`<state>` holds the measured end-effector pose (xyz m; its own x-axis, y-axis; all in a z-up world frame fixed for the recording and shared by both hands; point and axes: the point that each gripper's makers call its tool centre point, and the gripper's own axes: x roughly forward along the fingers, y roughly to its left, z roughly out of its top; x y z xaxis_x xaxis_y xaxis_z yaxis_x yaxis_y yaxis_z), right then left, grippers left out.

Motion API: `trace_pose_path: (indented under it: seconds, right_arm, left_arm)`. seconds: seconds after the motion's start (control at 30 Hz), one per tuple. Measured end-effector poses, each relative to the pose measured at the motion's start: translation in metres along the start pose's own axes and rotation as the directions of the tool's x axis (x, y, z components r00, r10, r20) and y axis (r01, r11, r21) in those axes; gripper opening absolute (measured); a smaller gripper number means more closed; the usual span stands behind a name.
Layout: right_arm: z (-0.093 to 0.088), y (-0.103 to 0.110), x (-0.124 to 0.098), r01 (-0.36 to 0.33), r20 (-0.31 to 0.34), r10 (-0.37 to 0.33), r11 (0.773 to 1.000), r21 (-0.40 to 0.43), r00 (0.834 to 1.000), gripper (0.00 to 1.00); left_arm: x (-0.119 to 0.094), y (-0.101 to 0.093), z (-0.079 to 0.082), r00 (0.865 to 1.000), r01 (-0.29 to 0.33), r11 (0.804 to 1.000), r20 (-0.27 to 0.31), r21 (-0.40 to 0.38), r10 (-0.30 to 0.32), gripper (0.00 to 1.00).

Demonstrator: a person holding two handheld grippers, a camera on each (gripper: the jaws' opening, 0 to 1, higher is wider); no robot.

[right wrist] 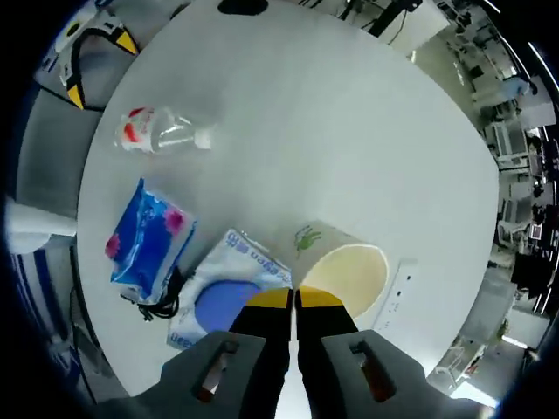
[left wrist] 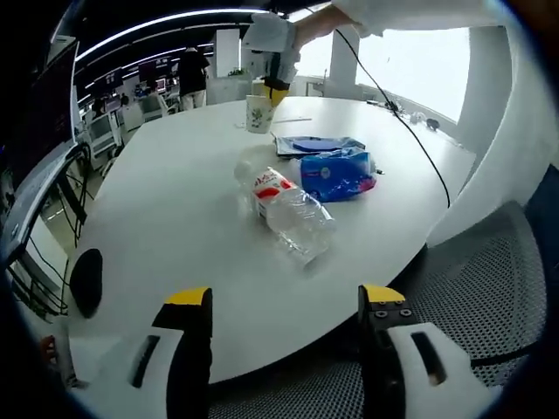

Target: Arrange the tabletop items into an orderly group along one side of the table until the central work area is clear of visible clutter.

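Right gripper (right wrist: 294,298) pinches paper cup (right wrist: 341,262) rim; left gripper (left wrist: 286,304) spread, above table (left wrist: 175,201) edge near bottle (left wrist: 293,214).

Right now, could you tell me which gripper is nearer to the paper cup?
Right. The right gripper is shut on the paper cup rim; the left gripper hangs open at the table's near edge, far from it.

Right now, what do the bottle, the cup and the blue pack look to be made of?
Bottle: clear, thin plastic, see-through and ridged, red-and-white label.
Cup: probably paper, with matte cream walls and a printed green mark; the right gripper is shut on its rim.
Blue pack: soft glossy plastic film, wrinkled, probably tissues.
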<state>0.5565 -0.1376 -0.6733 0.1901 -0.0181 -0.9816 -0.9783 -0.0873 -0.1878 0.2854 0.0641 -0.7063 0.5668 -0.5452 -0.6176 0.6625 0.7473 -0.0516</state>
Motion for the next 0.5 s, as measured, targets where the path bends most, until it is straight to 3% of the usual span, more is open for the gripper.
trace_pose_path:
  seconds: [0.1,0.2,0.27,0.37,0.5]
  right_arm:
    - [0.000,-0.003,-0.002,0.014,-0.061,-0.019,0.996,-0.089,0.998,0.00]
    - [0.006,-0.004,-0.002,0.006,-0.039,-0.007,1.000,-0.026,0.999,0.00]
    - [0.008,-0.005,0.000,-0.001,-0.044,0.000,1.000,-0.030,0.999,0.00]
    - [0.009,-0.004,0.002,-0.002,-0.067,0.001,1.000,-0.016,0.998,0.00]
    - [0.009,0.000,0.007,-0.018,-0.078,0.016,1.000,-0.021,0.997,0.00]
  left_arm:
    - [-0.001,0.002,0.003,1.000,-0.002,1.000,0.014,-0.020,0.003,0.70]
    - [-0.001,0.000,0.003,1.000,0.006,1.000,0.018,-0.021,-0.005,0.71]
    - [0.000,-0.002,0.001,1.000,0.014,1.000,0.006,-0.022,-0.014,0.71]
    - [-0.005,-0.001,0.011,0.998,0.016,1.000,0.054,-0.013,-0.015,0.70]
    - [-0.006,-0.002,0.012,0.998,0.019,1.000,0.063,-0.015,-0.018,0.69]
